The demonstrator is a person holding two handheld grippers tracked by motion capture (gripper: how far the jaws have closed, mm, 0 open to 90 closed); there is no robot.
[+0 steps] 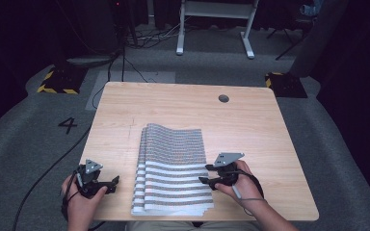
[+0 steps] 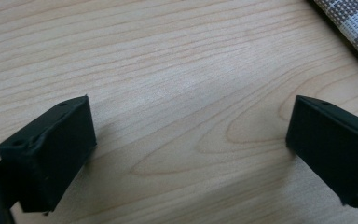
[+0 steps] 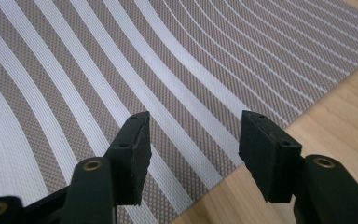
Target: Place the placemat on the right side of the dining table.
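Observation:
A grey woven cloth with white stripes (image 1: 172, 166) lies folded flat on the wooden table (image 1: 183, 103), reaching its near edge. My left gripper (image 1: 110, 185) hovers over bare wood to the left of the cloth, jaws wide apart with nothing between them (image 2: 191, 140); a corner of the cloth (image 2: 354, 23) shows at the top right of the left gripper view. My right gripper (image 1: 205, 174) is at the cloth's right edge, pointing left. In the right gripper view its jaws (image 3: 193, 140) stand open just above the striped cloth (image 3: 121, 70), close to its border, gripping nothing.
The table has a round cable hole (image 1: 223, 98) at its far right. Bare wood surrounds the cloth on all sides but the near one. Beyond the table are grey carpet, cables, a white desk frame (image 1: 217, 29) and yellow-black striped bases (image 1: 58, 82).

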